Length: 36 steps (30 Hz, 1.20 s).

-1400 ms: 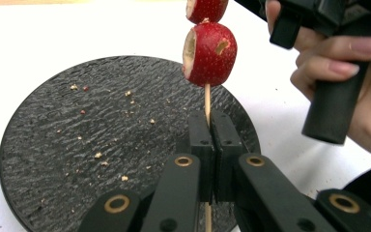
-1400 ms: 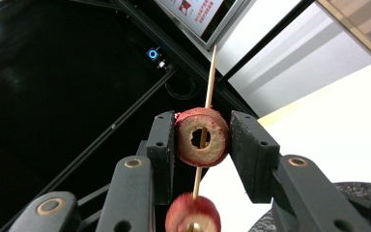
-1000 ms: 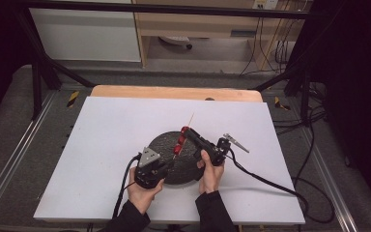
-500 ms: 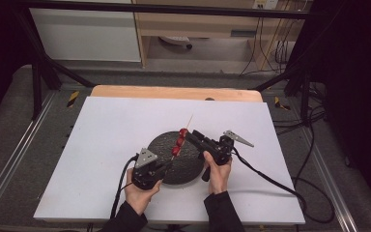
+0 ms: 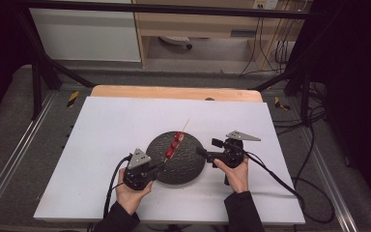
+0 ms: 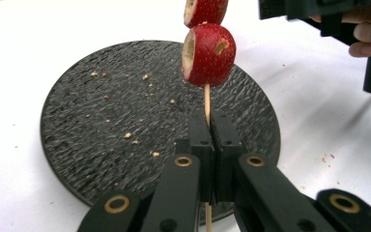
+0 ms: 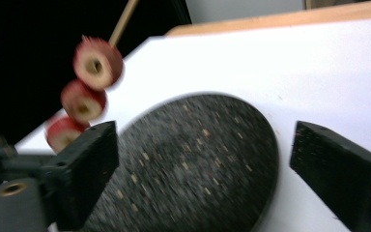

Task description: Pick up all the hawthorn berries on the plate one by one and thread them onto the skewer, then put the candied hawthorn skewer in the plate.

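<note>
- Skewer (image 5: 175, 143) of three red fruit pieces, held over the dark round plate (image 5: 186, 166); clock directions below are read on the high view from the plate's middle.
- Skewer runs from about 8 o'clock at its gripped lower end up toward 12 o'clock, where the bare pointed tip passes beyond the plate rim over the white table (image 5: 101, 130).
- Left gripper (image 5: 147, 169) sits at the plate's 8 o'clock edge, jaws pressed together on the bare wooden stick. In the left gripper view the stick (image 6: 206, 99) rises straight out from between the closed pads, and the lowest fruit piece (image 6: 208, 54) sits just above them, not touching the pads.
- Second fruit piece (image 6: 204, 10) is stacked right above the first, cut off at the top of that view. Cut faces are pale; skins are red.
- Right gripper (image 5: 210, 147) lies at the plate's 3 o'clock, just off the rim, well apart from the skewer. Its jaws have just been opening and now stand wide with nothing between them.
- Right gripper view, blurred: the two black jaws are spread far apart, the plate (image 7: 193, 164) shows through the gap, and the three fruit pieces (image 7: 83, 102) hang at upper left, clear of both jaws.
- Plate lies flat on the table; pale crumbs (image 6: 128, 136) are scattered over its textured surface.
- Left hand (image 5: 131, 195) and right hand (image 5: 236, 174) each grasp a gripper body; dark sleeves come in from the bottom edge.
</note>
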Each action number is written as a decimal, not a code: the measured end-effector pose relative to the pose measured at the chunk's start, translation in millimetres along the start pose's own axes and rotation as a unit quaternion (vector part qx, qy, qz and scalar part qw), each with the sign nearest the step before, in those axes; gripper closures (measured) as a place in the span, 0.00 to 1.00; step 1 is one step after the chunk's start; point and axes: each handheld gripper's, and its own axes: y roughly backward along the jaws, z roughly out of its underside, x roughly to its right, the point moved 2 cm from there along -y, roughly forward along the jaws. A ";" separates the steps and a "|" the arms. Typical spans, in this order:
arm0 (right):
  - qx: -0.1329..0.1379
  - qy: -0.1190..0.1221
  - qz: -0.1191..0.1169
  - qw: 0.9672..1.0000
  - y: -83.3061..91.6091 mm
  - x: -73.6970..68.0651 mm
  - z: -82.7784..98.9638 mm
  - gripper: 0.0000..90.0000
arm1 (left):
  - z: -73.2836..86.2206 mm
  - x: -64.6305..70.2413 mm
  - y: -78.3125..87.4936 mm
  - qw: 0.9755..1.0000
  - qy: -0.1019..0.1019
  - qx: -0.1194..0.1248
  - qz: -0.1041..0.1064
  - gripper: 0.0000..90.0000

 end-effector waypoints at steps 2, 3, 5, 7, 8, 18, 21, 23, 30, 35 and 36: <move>-0.017 0.014 0.005 1.000 3.9 3.9 2.5 0.07 | -0.3 -2.3 2.0 1.000 -0.004 -0.006 0.001 0.98; -0.026 0.023 0.009 0.999 6.1 5.8 4.1 0.07 | -0.6 -3.6 3.0 1.000 -0.005 -0.009 0.001 0.98; -0.043 0.040 0.017 0.998 10.9 10.1 7.1 0.06 | -1.3 -6.4 5.4 1.000 -0.007 -0.012 0.000 0.98; -0.062 0.056 0.023 0.996 17.9 16.1 12.6 0.04 | -2.4 -9.8 7.2 1.000 -0.007 -0.017 -0.001 0.98; -0.062 0.056 0.023 0.996 17.9 16.1 12.6 0.04 | -2.9 -11.3 7.8 1.000 -0.007 -0.020 0.001 0.98; -0.107 0.085 0.046 0.990 40.8 34.8 35.6 0.01 | -11.2 -20.1 8.9 0.999 -0.025 -0.049 0.000 0.98; -0.111 0.084 0.052 0.989 45.9 38.9 41.0 0.01 | -13.2 -22.0 6.7 0.998 -0.027 -0.058 0.000 0.98; -0.113 0.085 0.056 0.988 49.1 41.4 43.9 0.01 | -14.8 -23.0 4.3 0.998 -0.026 -0.066 0.001 0.98; -0.117 0.092 0.053 0.987 60.7 45.5 51.7 0.01 | -19.6 -29.5 -6.2 0.995 -0.028 -0.094 -0.007 0.98; -0.123 0.096 0.055 0.986 67.5 47.8 59.3 0.01 | -20.3 -32.3 -15.3 0.994 -0.023 -0.105 -0.012 0.98; -0.124 0.096 0.055 0.986 68.6 48.6 60.4 0.01 | -20.4 -33.3 -17.1 0.994 -0.023 -0.109 -0.013 0.98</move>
